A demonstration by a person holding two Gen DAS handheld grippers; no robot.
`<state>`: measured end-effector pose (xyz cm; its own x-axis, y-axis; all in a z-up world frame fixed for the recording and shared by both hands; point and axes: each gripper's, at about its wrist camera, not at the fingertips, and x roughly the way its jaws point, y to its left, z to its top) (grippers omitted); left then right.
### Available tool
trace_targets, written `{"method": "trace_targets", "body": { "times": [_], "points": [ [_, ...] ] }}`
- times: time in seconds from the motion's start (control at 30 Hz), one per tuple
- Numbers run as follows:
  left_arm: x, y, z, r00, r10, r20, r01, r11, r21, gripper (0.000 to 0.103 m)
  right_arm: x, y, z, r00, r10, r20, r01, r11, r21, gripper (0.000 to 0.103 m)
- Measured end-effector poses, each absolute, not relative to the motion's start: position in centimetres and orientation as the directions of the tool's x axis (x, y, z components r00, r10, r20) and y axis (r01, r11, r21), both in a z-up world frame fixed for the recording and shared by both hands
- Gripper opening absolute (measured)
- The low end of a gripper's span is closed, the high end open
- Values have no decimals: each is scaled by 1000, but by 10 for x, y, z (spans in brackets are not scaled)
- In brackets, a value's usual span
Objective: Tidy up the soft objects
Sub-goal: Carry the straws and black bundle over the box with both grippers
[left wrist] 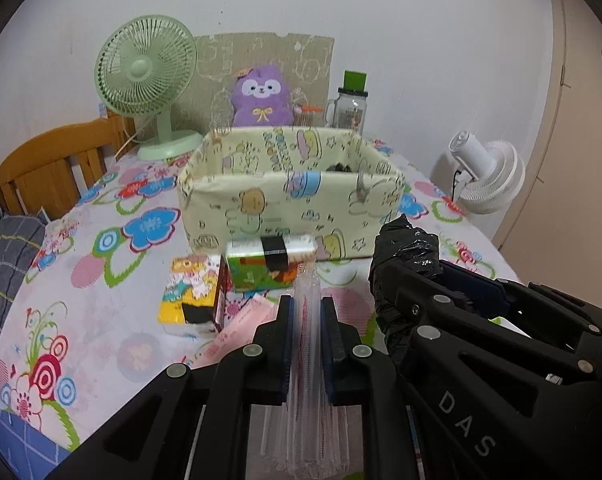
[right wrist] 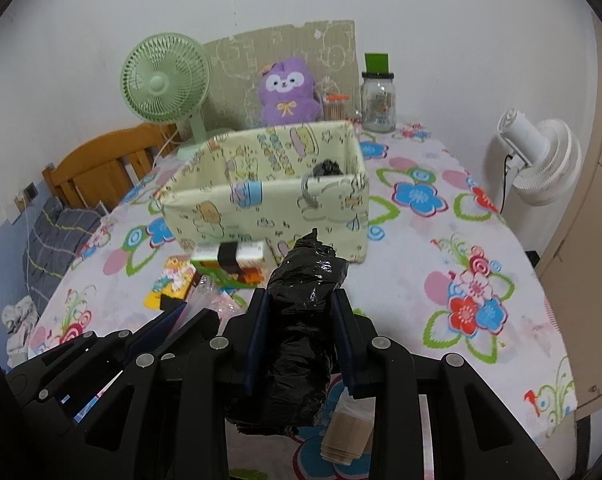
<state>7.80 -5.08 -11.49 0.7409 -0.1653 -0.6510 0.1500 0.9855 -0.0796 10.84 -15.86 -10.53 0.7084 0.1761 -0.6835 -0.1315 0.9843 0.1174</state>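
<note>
The left gripper (left wrist: 306,320) is squeezing a floppy clear plastic pack (left wrist: 307,360) with its jaws nearly together, and the pack is sticking out past both ends of the jaws. The right gripper (right wrist: 299,320) is holding a crumpled roll of black bags (right wrist: 301,320) with its jaws narrow around the middle, the roll poking out ahead of them and sagging behind.

What's worrying me: both things are slick plastic and squishy, so either one could be sliding out of the jaws on the way over, the clear pack especially since so little of it is pinched. The two grippers are also sitting right next to each other, so they could be bumping if both head for the same spot. The tissue pack (left wrist: 271,262) is lying just ahead of the left jaws, right against the front wall of the fabric box (left wrist: 293,196), and a low pass could be knocking it or catching the soft wall.

The fabric box is sitting ahead of both sets of jaws on the bench (right wrist: 441,272). Something small and dark (right wrist: 328,169) is lying inside near the far right corner; I can't tell what it is. A yellow packet (left wrist: 193,292) is lying ahead-left of the left jaws. A glass jar (right wrist: 378,100) is standing well beyond the box, contents unclear.
</note>
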Motion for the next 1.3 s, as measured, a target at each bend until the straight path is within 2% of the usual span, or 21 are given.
{"method": "trace_targets", "body": {
  "times": [0.53, 1.3],
  "points": [
    [75, -51, -66, 789, -163, -593, 160, 985, -58, 10, 104, -158, -56, 760, 176, -625, -134, 984, 115, 35],
    [112, -53, -29, 825, -149, -546, 160, 987, -27, 10, 143, -160, -19, 799, 184, -572, -146, 983, 112, 35]
  ]
}}
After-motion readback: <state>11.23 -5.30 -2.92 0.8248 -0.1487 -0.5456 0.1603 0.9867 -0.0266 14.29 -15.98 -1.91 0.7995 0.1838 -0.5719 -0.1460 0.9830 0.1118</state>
